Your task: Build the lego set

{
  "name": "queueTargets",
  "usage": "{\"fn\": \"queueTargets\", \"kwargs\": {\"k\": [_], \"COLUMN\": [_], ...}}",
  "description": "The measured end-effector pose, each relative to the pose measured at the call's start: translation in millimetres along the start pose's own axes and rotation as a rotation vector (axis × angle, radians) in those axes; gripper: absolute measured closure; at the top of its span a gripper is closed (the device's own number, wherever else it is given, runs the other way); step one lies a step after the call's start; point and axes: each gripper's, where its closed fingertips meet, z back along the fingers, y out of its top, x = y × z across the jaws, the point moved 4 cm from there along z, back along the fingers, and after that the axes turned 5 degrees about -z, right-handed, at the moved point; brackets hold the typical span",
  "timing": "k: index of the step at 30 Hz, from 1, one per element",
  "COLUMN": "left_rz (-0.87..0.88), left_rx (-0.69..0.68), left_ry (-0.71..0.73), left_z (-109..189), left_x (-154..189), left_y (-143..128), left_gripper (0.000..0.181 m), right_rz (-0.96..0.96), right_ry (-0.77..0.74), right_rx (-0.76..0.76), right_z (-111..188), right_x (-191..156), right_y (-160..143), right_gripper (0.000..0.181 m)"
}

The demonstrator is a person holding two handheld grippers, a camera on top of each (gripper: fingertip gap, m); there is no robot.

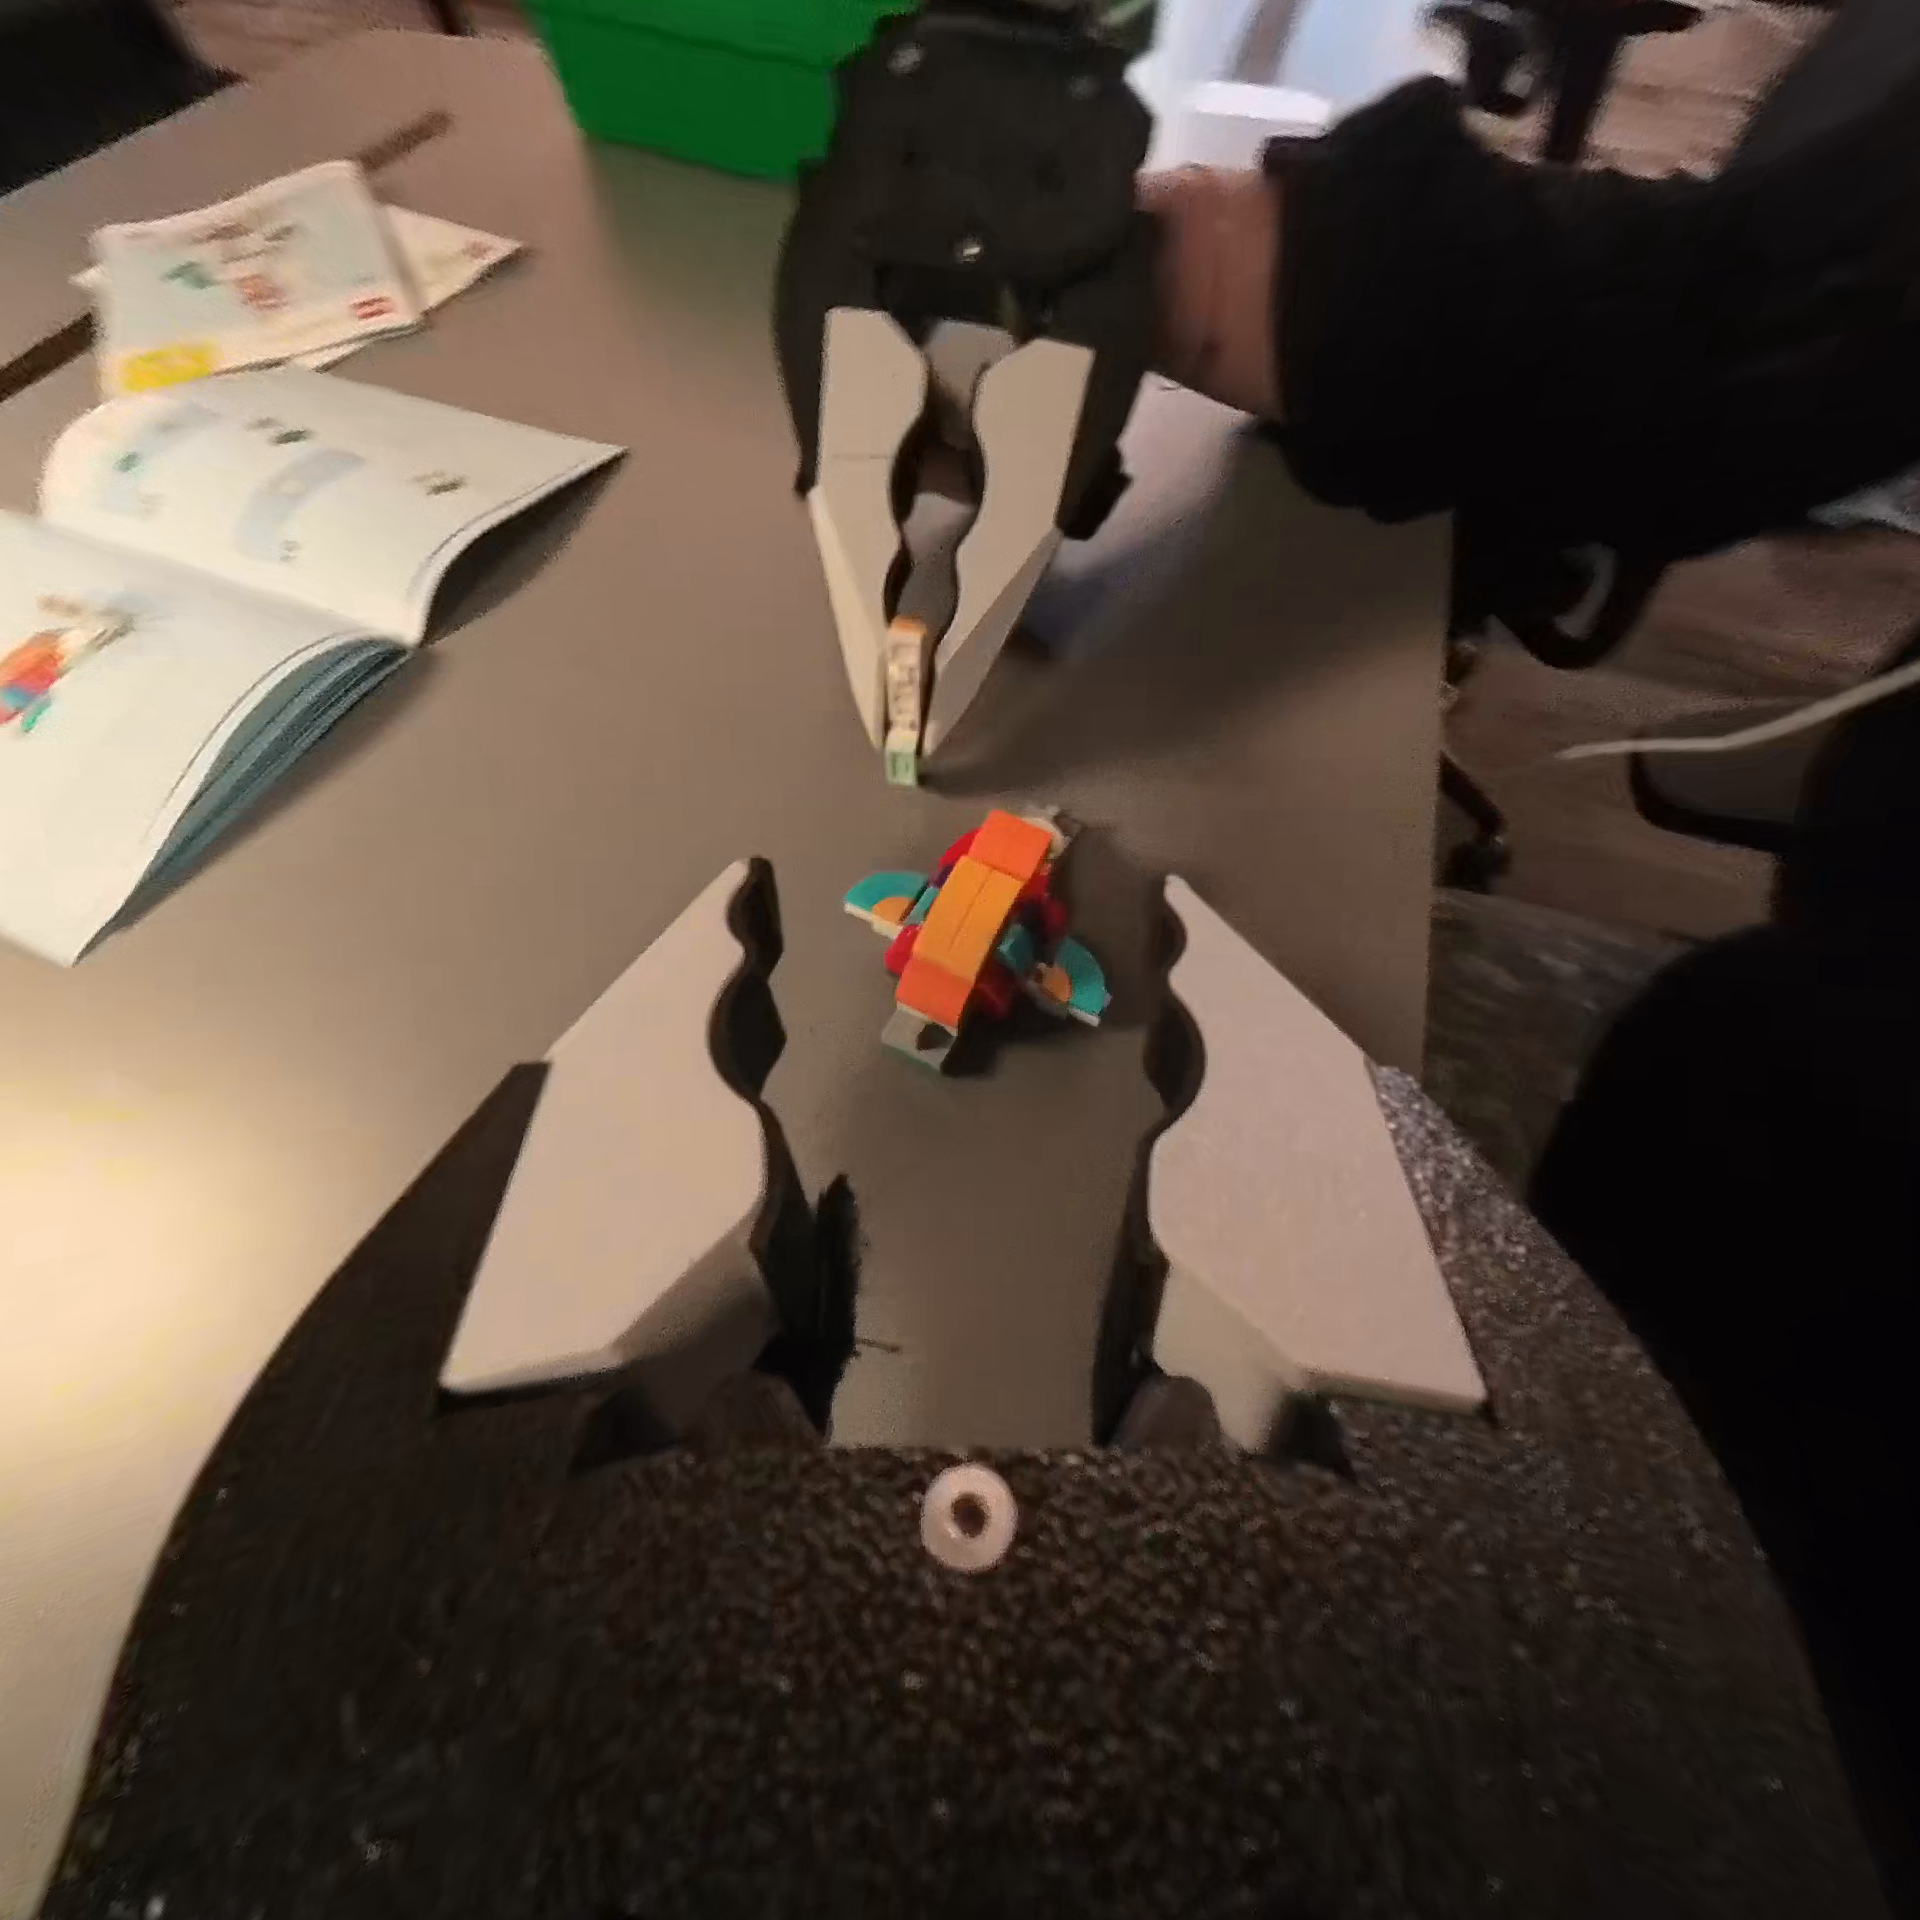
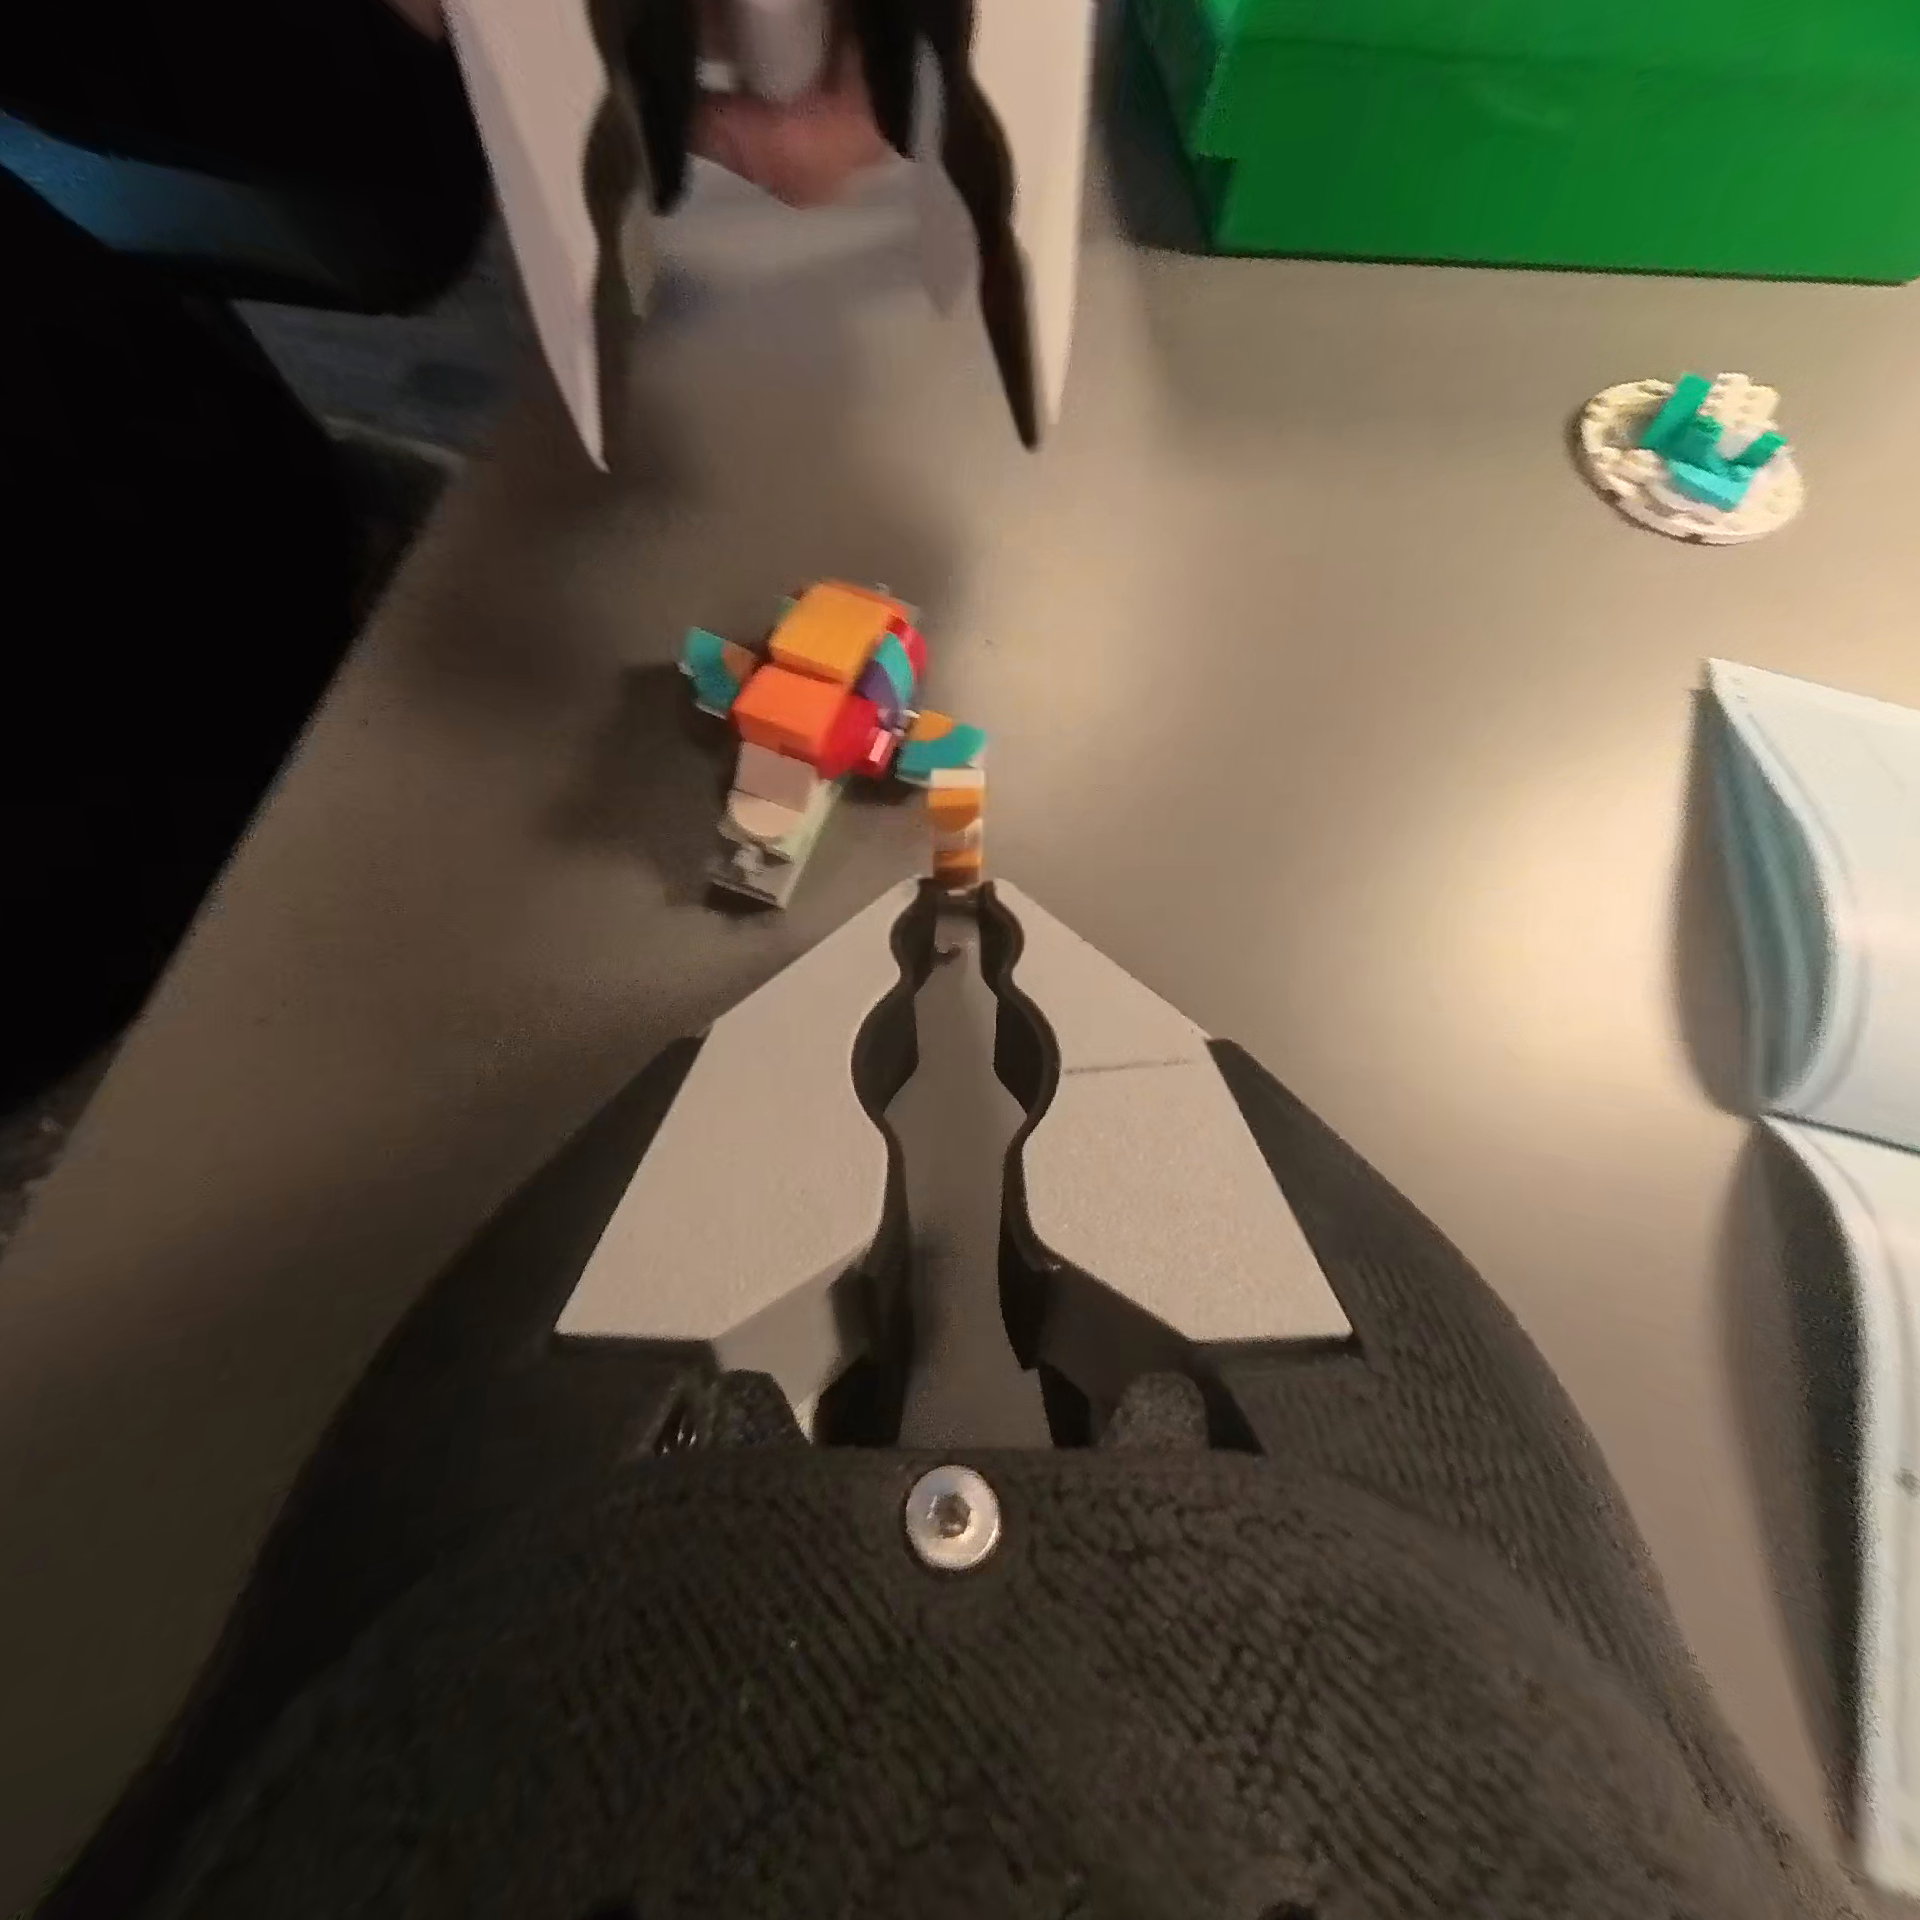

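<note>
A small lego model (image 1: 977,940) with an orange back, teal wings and red parts lies on the grey table (image 1: 623,748). It also shows in the right wrist view (image 2: 821,707). My left gripper (image 1: 961,873) is open and empty, its fingertips on either side of the model's near end. It shows at the top of the right wrist view (image 2: 816,442). My right gripper (image 2: 951,883) is shut on a small orange and white lego piece (image 2: 954,826), held just beside the model. In the left wrist view the right gripper (image 1: 904,743) faces me with the piece (image 1: 902,691) in its tips.
An open instruction booklet (image 1: 208,603) and loose leaflets (image 1: 270,270) lie at the left. A green box (image 1: 707,83) stands at the far edge. A round white plate with teal and white bricks (image 2: 1688,462) sits at the right. A person's hand and dark sleeve (image 1: 1507,312) hold the right gripper. The tips of one gripper are about 8 centimetres away from the tips of the other.
</note>
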Motion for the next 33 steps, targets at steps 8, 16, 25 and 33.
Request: {"fn": "queueTargets", "kwargs": {"k": [8, 16, 25, 33], "left_rz": [0.080, 0.124, 0.127, 0.127], "left_rx": [-0.063, -0.082, -0.048, -0.004], "left_ry": [0.093, 0.057, 0.051, 0.049], "left_z": [-5, -21, -19, -6], "left_x": [12, 10, 8, 11], "left_y": [-11, -10, -1, -1], "left_gripper": [0.103, 0.099, 0.098, 0.099], "right_rz": [0.709, 0.950, 1.345, 1.247], "right_ry": [-0.590, -0.643, -0.551, -0.464], "right_rx": [-0.267, -0.401, -0.707, -0.749], "right_z": [15, 10, 16, 35], "right_x": [41, 43, 53, 49], "right_y": [-14, -19, -30, -28], "right_gripper": [0.174, 0.175, 0.170, 0.142]}}
